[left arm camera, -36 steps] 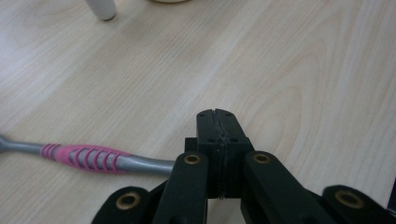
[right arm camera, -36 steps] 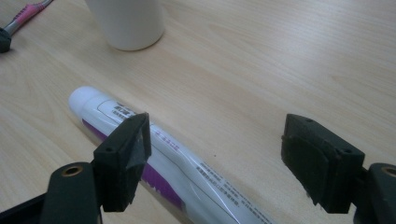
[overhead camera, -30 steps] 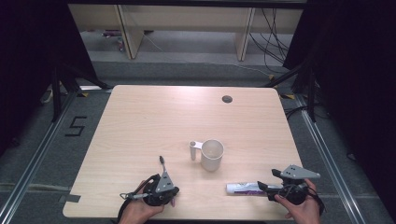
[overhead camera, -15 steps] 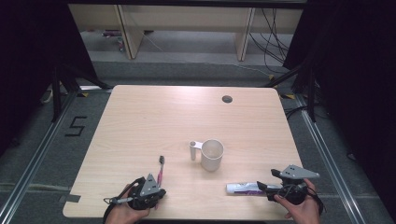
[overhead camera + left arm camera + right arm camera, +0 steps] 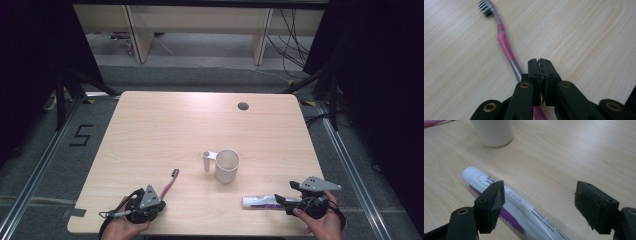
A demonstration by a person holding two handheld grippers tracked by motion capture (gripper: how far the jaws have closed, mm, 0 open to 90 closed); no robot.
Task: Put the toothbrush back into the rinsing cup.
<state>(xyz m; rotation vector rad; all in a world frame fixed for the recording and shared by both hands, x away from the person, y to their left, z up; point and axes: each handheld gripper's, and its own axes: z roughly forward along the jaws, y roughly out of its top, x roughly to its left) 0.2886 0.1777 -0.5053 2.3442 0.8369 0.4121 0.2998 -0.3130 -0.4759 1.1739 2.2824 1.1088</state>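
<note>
- Currently, the right gripper is seen with jaws spread wide and nothing between them; the toothpaste tube lies on the table just ahead of and partly under its near-side jaw, running diagonally across the gap, cap end pointed away.
- The tube is judged light and soft: thin plastic skin, glossy white with a purple band and small print. It will likely dent under squeeze and slide on the smooth laminate if nudged sideways.
- The best hold is judged to be across the mid-body, jaws square to the long axis. The round cap end is stiffer but narrower; the flat crimped end is not clearly shown.
- The left gripper is seen with jaws pressed together, nothing visibly pinched; the toothbrush lies just beside the jaws, handle passing under the near finger link, bristle head pointing away.
- The toothbrush is judged light and stiff: pink ribbed grip, grey neck, dark bristles. The ribbed section should give the best friction; the thin handle sits low on the table, so little clearance is expected.
- The mug stands upright ahead of both grippers, between them, handle toward the left gripper's side. It is white, smooth, probably ceramic or hard plastic; rigid and heavier than the rest.
- The table is pale wood-grain laminate, flat and slick.
</note>
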